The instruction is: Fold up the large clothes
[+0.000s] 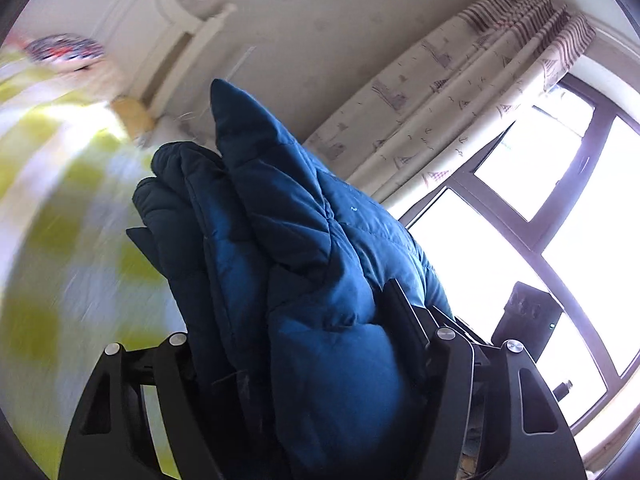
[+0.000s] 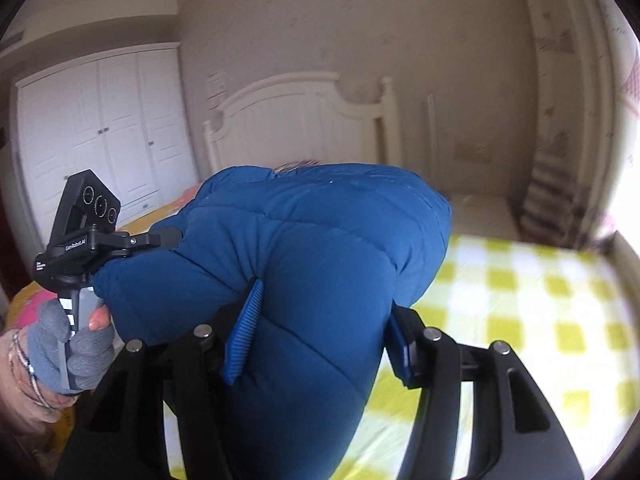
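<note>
Two claws, both mine, both pinching one blue padded jacket (image 2: pixel 304 248) lifted above the bed (image 2: pixel 532 320). My left claw (image 1: pixel 304 344) has thick folds of the jacket bunched between its fingers. My right claw (image 2: pixel 316 332) presses its ribbed blue pads (image 2: pixel 244 332) into the jacket's sides. Bed: yellow-and-white checked sheet, white headboard (image 2: pixel 296 116) far behind. Left hand (image 2: pixel 68 344): grey glove, gripping its handle. Window (image 1: pixel 540 216) and patterned curtain (image 1: pixel 460 96) on the right.

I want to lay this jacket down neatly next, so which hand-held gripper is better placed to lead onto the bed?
Probably right: the right hand-held gripper clamps the jacket over open bed; the left hand-held gripper faces the window.
</note>
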